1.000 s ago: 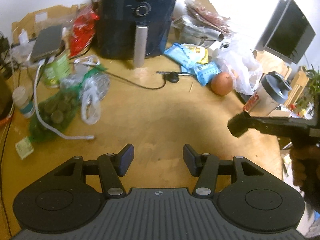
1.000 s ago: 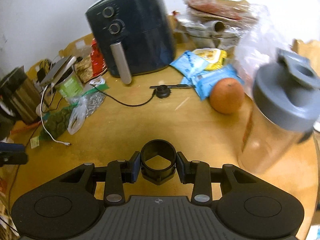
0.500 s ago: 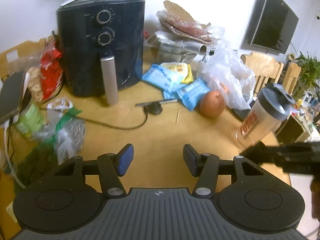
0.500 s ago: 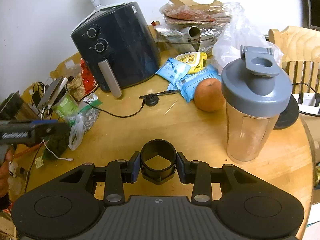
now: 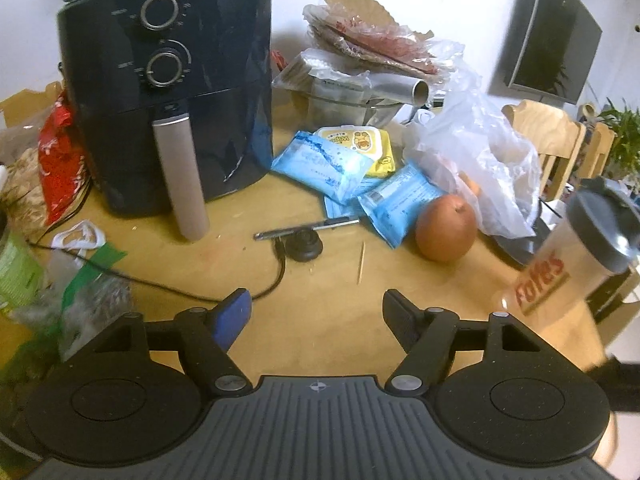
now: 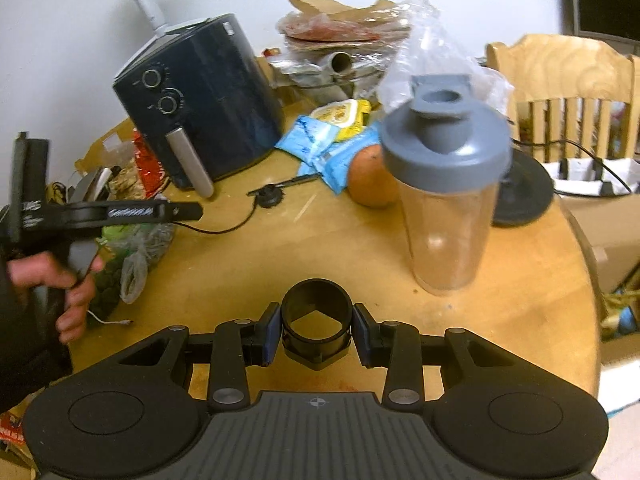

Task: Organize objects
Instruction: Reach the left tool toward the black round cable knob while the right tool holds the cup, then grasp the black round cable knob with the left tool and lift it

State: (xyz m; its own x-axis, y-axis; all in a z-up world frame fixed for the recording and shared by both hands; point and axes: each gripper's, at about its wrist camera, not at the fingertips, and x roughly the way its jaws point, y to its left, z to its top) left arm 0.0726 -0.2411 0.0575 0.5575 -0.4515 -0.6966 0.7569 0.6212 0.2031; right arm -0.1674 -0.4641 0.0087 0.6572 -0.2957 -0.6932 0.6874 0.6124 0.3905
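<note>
My left gripper hovers over bare table wood; its jaws are opening and nothing is between them. Ahead of it lie a black round plug on a cable, blue packets and an orange. My right gripper is shut on a short black ring, held above the table. A clear shaker bottle with a grey lid stands upright just beyond it to the right. The left gripper also shows side-on in the right wrist view, in a hand.
A dark air fryer stands at the back left, with bags and snack packs beside it. Plastic bags, foil and paper plates pile up at the back. A wooden chair and a cardboard box sit past the table's right edge.
The left gripper moved right and closer to the air fryer and packets, and its jaws widened. The right gripper kept hold of the ring as its view rolled, the shaker bottle shifting toward centre.
</note>
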